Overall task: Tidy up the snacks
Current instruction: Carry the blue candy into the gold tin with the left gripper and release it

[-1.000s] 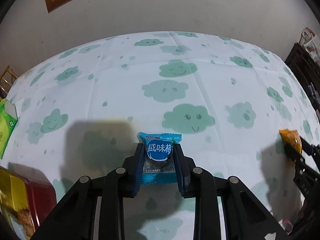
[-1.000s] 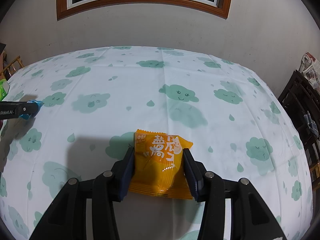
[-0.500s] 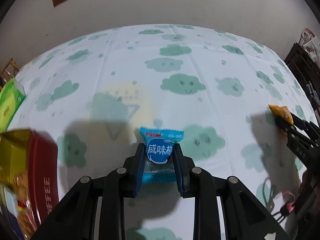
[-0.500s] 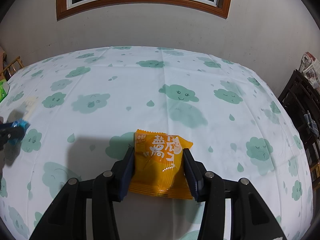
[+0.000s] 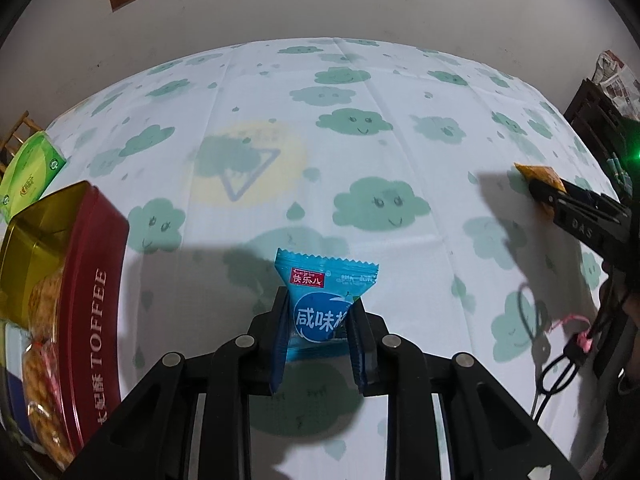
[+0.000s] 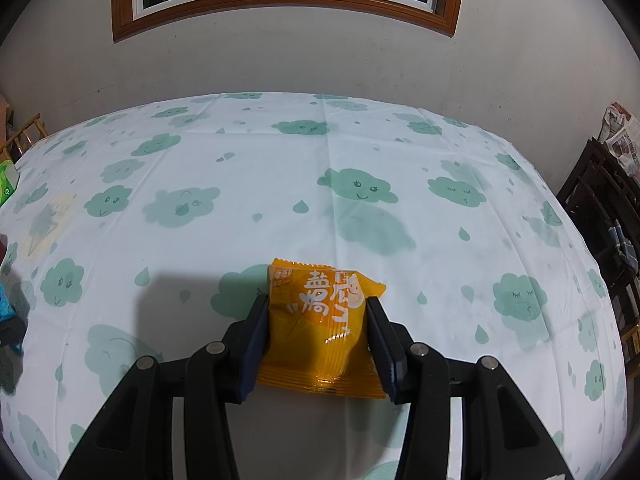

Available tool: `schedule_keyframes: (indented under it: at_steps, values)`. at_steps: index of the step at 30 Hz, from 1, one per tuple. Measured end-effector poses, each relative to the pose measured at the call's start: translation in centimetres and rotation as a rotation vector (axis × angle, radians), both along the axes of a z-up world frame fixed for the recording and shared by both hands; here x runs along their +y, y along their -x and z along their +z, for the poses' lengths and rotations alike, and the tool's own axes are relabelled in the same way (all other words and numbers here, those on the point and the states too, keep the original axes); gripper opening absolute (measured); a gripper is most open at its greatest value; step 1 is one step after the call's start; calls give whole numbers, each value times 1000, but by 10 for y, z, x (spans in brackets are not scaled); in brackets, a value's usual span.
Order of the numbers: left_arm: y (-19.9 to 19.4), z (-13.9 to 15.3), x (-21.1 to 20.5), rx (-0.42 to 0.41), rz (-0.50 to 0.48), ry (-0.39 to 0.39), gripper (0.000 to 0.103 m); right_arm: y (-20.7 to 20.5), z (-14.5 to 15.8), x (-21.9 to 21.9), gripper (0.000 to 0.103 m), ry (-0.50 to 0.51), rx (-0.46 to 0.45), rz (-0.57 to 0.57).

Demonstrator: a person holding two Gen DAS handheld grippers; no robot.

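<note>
My left gripper [image 5: 318, 320] is clamped on a blue snack packet [image 5: 320, 308], which stands upright between my two fingers with its serrated top edge poking out past the tips and its lower part pinched between the pads. My right gripper [image 6: 316, 318] is clamped on an orange snack packet [image 6: 320, 324], which sits squarely between its fingers, the top third sticking out ahead of the tips and the bottom seam hanging back toward the linkage. Both packets are held above the cloud-print tablecloth [image 6: 280, 184], not resting on it.

I count two single packets, one in each gripper. The blue one has a red label strip near the top, a darker blue round patch with white characters, and a zigzag-cut seal. The orange one is glossy and puffed, with white characters, a small round cartoon face and ribbed crimped seams.

Further out on my left, a red tin [image 5: 92, 320] lettered TOFFEE stands open, with a gold inner wall and wrapped snacks [image 5: 40, 332] piled inside; I cannot count them. Beyond it, at the table edge, lies one green box [image 5: 32, 172]. From the left wrist view my right gripper [image 5: 538, 186] shows at the far right, with its orange packet's tip [image 5: 536, 172] visible.
</note>
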State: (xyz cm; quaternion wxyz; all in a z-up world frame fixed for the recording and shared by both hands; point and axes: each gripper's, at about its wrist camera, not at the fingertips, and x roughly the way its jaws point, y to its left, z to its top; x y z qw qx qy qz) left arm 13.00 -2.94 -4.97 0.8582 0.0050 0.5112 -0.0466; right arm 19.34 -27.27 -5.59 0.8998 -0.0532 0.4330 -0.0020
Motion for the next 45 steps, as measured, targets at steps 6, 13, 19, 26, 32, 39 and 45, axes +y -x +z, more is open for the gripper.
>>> schedule_keyframes:
  at_steps: [6,13,19,26,32,39,45]
  values:
    - [16,1,1,4,1,11,23,0,0,0,49,0,0,0]
    - [35,1,4,10,10,4,23,0,0,0,49,1,0,0]
    - [49,6,5,-6,7,-13,23,0,0,-1,49,4,0,0]
    - [60,19,9,-29,18,-22,23,0,1,-1,49,8,0,0]
    - [67,31,21,-37,47,-36,23,0,1,-2,49,8,0,0]
    - [77,48,39,-52,84,-47,23,0,1,-1,49,9,0,0]
    - [82,62,50,-67,105,-71,23,0,1,-2,49,9,0,0]
